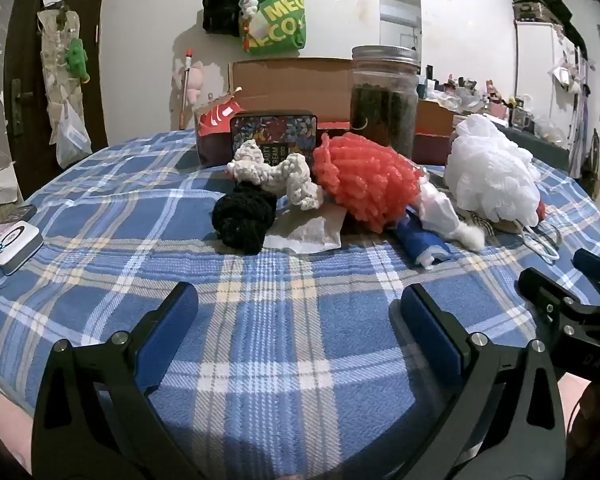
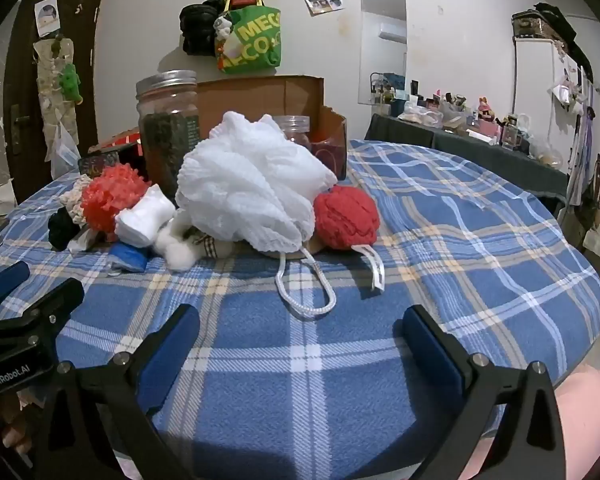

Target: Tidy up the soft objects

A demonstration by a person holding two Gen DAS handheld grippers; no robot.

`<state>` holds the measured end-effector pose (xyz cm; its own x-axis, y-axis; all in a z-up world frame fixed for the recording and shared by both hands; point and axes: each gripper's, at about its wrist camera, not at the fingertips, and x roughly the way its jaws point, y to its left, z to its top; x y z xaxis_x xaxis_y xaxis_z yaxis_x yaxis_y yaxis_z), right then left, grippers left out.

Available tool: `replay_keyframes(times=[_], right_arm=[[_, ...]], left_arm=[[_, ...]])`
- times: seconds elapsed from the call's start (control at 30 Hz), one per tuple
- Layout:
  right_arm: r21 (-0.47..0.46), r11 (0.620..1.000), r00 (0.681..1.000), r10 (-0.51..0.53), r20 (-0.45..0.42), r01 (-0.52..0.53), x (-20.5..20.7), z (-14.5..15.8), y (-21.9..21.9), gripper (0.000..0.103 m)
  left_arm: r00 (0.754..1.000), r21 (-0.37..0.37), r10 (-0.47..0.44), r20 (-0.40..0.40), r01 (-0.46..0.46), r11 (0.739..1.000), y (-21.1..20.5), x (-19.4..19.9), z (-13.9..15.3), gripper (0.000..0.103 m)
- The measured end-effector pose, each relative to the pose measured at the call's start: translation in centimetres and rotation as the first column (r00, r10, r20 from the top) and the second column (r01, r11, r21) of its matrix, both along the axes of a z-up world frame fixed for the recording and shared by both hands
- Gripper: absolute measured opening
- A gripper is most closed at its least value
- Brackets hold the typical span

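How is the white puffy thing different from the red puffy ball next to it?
The white pouf is white and looks bigger; the red ball is red and smaller. The white pouf is loose, ruffled mesh, while the red ball looks tighter and rounder. The white pouf trails a looped cord; the red ball has a flat white tag. Both look soft and lie touching on the plaid blanket.

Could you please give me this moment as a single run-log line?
left gripper: open, empty | right gripper: open, empty | soft pile: white mesh pouf, red knit ball, untouched on plaid blanket
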<state>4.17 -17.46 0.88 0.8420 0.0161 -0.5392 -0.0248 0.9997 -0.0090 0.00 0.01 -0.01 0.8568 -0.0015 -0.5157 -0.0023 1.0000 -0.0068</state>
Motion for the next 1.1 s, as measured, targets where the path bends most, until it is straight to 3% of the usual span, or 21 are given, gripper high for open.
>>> replay_keyframes(times=[1.1], right_arm=[[-0.001,1.000,1.000,-0.001,-0.003,0.001,0.01,-0.04,0.03,0.103]], left_arm=[[1.000,0.002,0.001,-0.004,-0.001,1.000,0.00,0.01,0.01,0.103]])
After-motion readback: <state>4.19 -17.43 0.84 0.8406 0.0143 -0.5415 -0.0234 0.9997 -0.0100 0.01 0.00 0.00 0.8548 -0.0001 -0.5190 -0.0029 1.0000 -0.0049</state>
